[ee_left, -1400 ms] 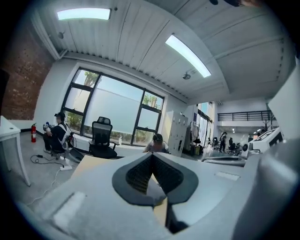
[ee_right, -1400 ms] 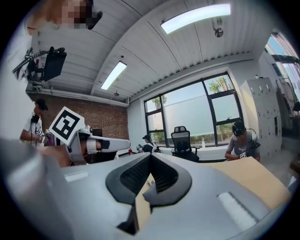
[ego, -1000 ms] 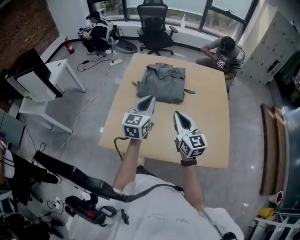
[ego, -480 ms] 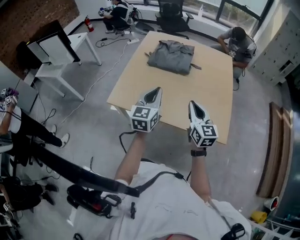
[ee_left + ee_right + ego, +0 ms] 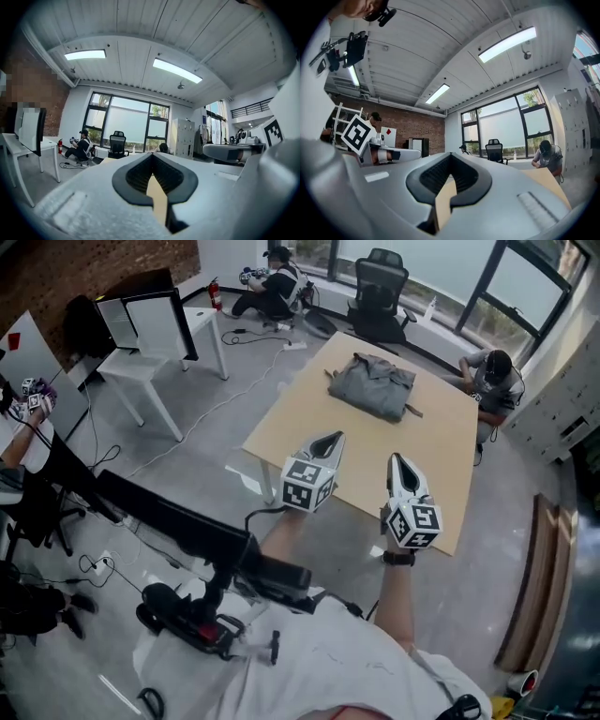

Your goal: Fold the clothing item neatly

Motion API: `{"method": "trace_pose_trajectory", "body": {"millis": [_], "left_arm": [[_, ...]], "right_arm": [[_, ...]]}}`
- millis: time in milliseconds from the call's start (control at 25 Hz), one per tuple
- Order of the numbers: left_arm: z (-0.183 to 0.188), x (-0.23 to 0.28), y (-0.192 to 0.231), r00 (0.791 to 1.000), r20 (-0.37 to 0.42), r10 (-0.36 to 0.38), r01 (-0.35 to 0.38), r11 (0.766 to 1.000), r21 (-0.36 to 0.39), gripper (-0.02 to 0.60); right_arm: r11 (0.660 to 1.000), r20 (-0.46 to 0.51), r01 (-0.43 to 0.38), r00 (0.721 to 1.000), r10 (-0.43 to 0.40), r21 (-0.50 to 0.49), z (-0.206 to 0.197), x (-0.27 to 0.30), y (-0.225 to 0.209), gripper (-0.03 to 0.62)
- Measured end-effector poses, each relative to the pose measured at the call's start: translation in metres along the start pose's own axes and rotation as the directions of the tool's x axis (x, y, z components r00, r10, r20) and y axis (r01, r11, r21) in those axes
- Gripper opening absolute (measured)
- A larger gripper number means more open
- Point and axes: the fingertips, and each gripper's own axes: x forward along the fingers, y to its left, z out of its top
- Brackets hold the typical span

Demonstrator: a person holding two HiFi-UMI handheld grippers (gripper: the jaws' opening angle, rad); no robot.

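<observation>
Only the head view shows us the clothing item [image 5: 372, 387]: a grey garment lying in a compact bundle on the far part of the tan worktop [image 5: 417, 451], close to its far edge. That same view gives us both claws from above. The left claw [image 5: 330, 437] and the right claw [image 5: 397, 460] are side by side over the near edge of the worktop, each pointing toward the garment and well apart from it.

The two gripper views look level across the room, and there we can read the jaws directly. In the left gripper view, the left claw's jaws are pressed together at the tips with nothing between them. Past them we see tall windows [image 5: 126, 124], an office chair [image 5: 117, 143], a person sitting on the floor [image 5: 82, 147] and a fire extinguisher [image 5: 60, 146]. The right claw's marker cube [image 5: 274, 133] sits at the picture's right edge.

In the right gripper view, the right claw's jaws are likewise pressed together and empty. Beyond them we see a brick wall [image 5: 417, 129] and a second person [image 5: 546, 154] bent over at the worktop's far side.
</observation>
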Motion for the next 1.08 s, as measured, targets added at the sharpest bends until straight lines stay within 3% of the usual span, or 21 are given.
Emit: {"method": "trace_pose_trajectory", "body": {"millis": [600, 1080], "left_arm": [[-0.009, -0.023, 0.022, 0.999, 0.002, -0.050, 0.050, 0.999, 0.000, 0.000], [-0.023, -0.013, 0.016, 0.998, -0.047, -0.036, 0.037, 0.999, 0.028, 0.000]], "right_arm": [[0.999, -0.017, 0.026, 1.000, -0.027, -0.027, -0.008, -0.002, 0.055, 0.005], [0.997, -0.024, 0.077, 0.997, -0.077, 0.014, -0.019, -0.014, 0.035, 0.005]]}}
